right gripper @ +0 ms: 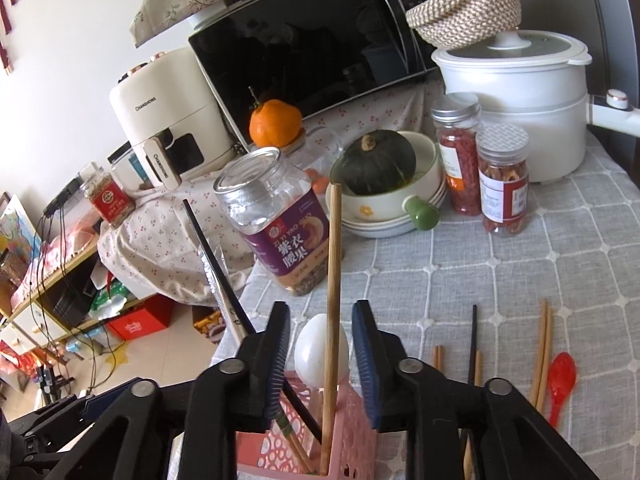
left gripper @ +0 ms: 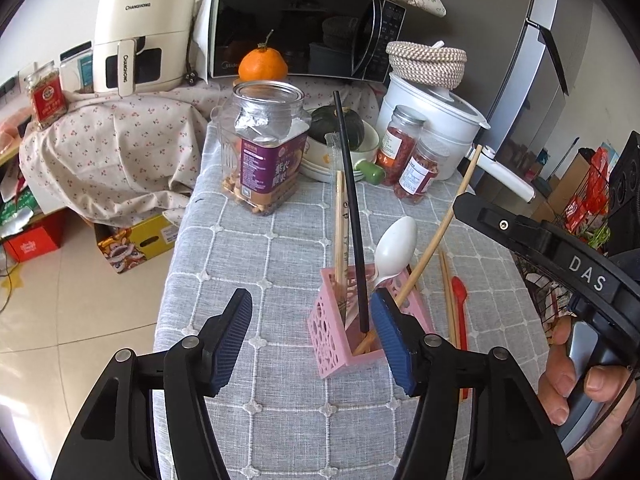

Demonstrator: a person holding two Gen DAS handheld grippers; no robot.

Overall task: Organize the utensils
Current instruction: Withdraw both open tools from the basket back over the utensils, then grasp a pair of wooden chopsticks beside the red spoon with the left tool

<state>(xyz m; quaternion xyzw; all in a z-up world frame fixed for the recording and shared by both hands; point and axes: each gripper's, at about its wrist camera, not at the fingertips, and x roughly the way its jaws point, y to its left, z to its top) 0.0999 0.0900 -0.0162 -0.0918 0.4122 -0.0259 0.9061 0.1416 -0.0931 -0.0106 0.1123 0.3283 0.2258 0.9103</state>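
We note the pink holder (left gripper: 352,320) at lower centre on the grey tablecloth (left gripper: 248,264), holding a white spoon (left gripper: 398,242), black chopstick (left gripper: 352,216) and wooden chopstick (right gripper: 332,300). Right gripper (right gripper: 320,364) spread, straddling that wooden chopstick without touching. Left gripper (left gripper: 312,344) spread, beside the holder. Red spoon (right gripper: 560,380) lies lower right. Upper left: "CHANGHONG" air fryer (left gripper: 140,32); "Midea" microwave (left gripper: 296,20).
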